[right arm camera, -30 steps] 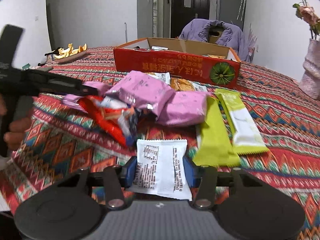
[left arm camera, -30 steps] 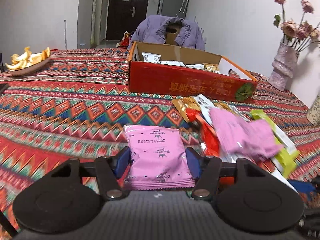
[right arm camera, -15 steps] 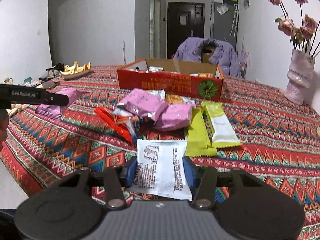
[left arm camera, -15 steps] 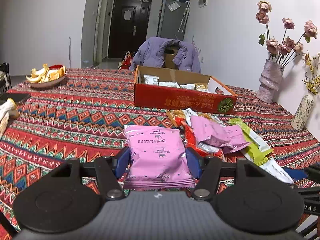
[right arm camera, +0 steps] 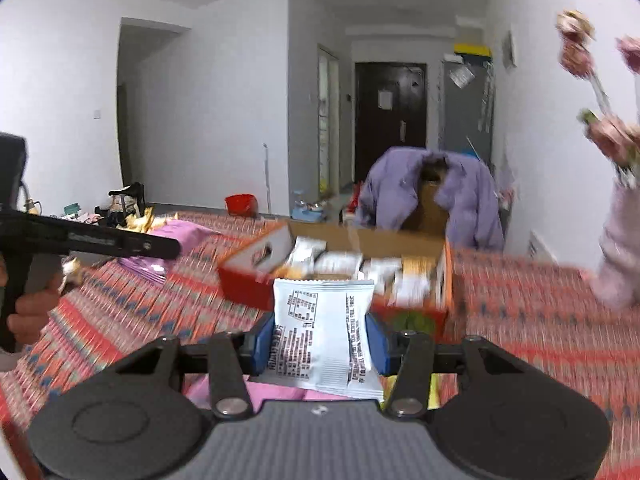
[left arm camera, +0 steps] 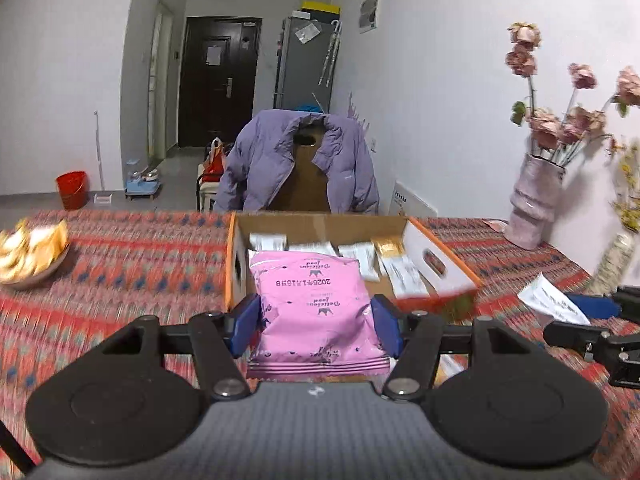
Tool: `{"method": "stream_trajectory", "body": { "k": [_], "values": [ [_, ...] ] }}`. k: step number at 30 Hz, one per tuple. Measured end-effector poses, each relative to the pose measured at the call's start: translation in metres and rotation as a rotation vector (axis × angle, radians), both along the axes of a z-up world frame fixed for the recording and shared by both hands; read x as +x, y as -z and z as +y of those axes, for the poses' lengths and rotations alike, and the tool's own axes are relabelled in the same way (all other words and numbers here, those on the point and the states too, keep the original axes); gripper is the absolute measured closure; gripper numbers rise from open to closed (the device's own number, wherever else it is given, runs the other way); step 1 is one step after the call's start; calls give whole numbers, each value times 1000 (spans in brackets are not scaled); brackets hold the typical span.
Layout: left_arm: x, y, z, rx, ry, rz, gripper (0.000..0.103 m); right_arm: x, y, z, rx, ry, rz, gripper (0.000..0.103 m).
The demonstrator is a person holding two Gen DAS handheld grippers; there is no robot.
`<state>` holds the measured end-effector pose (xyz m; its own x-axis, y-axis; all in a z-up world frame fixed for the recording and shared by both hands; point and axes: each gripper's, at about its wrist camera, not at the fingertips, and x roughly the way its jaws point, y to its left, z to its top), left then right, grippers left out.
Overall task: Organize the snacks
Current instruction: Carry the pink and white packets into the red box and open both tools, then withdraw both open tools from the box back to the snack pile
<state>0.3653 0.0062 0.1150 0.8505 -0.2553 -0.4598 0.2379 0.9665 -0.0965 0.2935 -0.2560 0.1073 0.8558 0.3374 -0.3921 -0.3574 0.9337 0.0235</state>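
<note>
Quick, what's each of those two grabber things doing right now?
Left gripper: closed on the pink snack packet.
Right gripper: closed on the white snack packet.

White walls [left arm camera: 440, 92] and a grey floor [left arm camera: 176, 184]. A dark door [left arm camera: 218, 84] closes the far hallway, with a grey cabinet [left arm camera: 304, 64] to its right. A purple jacket [left arm camera: 296, 160] hangs over a chair behind the table, which carries a red patterned cloth [left arm camera: 132, 264]. A red bucket [left arm camera: 72, 189] stands by the left wall. A pale vase [left arm camera: 534, 200] holds dried pink roses [left arm camera: 560, 120].
</note>
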Motion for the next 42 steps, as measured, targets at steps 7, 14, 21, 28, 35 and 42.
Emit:
{"method": "stream_trajectory", "body": {
  "k": [7, 14, 21, 28, 35, 42],
  "values": [
    [138, 16, -31, -30, 19, 148, 41, 159, 12, 7, 36, 12, 148, 56],
    [228, 75, -66, 5, -11, 332, 41, 251, 60, 27, -65, 69, 301, 55],
    [246, 93, -75, -29, 25, 376, 35, 273, 81, 30, -62, 71, 361, 48],
    [227, 63, -62, -21, 56, 310, 29, 263, 62, 8, -29, 89, 330, 45],
    [184, 28, -43, 32, 38, 255, 26, 225, 27, -6, -32, 92, 276, 41],
    [80, 3, -22, 56, 58, 119, 17, 160, -2, -12, -31, 59, 199, 31]
  ]
}}
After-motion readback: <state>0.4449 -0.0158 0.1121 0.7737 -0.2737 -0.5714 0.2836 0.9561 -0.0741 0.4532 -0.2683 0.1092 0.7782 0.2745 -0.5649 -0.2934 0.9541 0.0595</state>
